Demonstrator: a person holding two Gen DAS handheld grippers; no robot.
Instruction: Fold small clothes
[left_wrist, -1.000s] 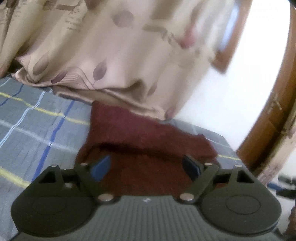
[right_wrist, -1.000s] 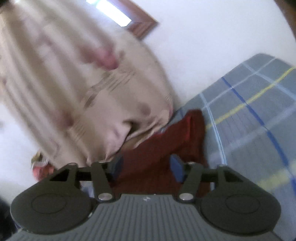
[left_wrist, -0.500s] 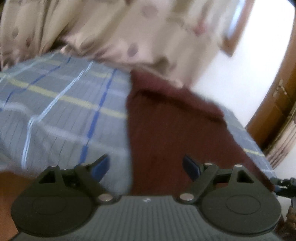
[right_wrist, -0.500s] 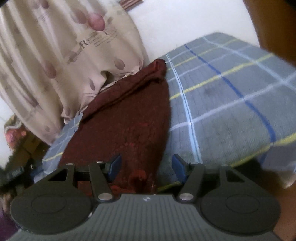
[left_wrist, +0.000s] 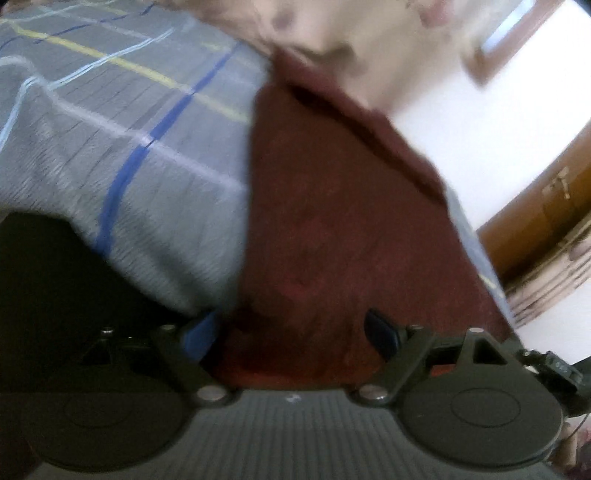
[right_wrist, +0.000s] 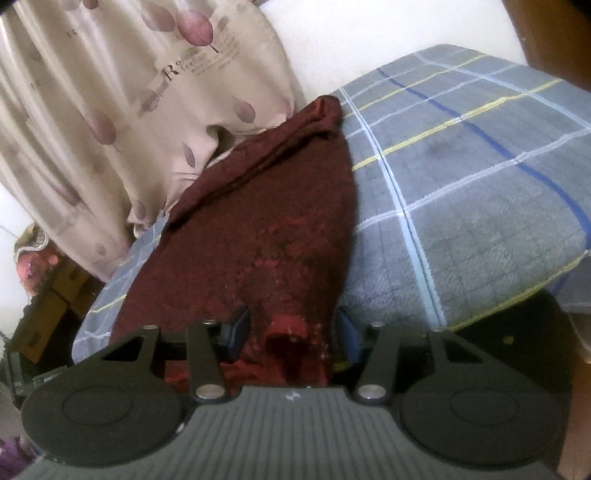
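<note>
Right wrist view: the maroon garment (right_wrist: 258, 229) lies flat on the plaid bed (right_wrist: 480, 184). The right gripper (right_wrist: 291, 328) is closing around its near hem; the left gripper (left_wrist: 295, 332) stands spread over the same edge. Pinch both corners fully before lifting.

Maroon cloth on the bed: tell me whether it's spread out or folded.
Mostly spread: the maroon cloth lies flat on the checked bedcover, with only its far edge rolled.

The maroon garment (right_wrist: 258, 229) is a rough, nubbly knit cloth, matt throughout. Under it the bed (right_wrist: 480, 184) wears a soft, fuzzy checked blanket. The curtain (right_wrist: 110, 92) is smooth, faintly glossy printed fabric.
</note>
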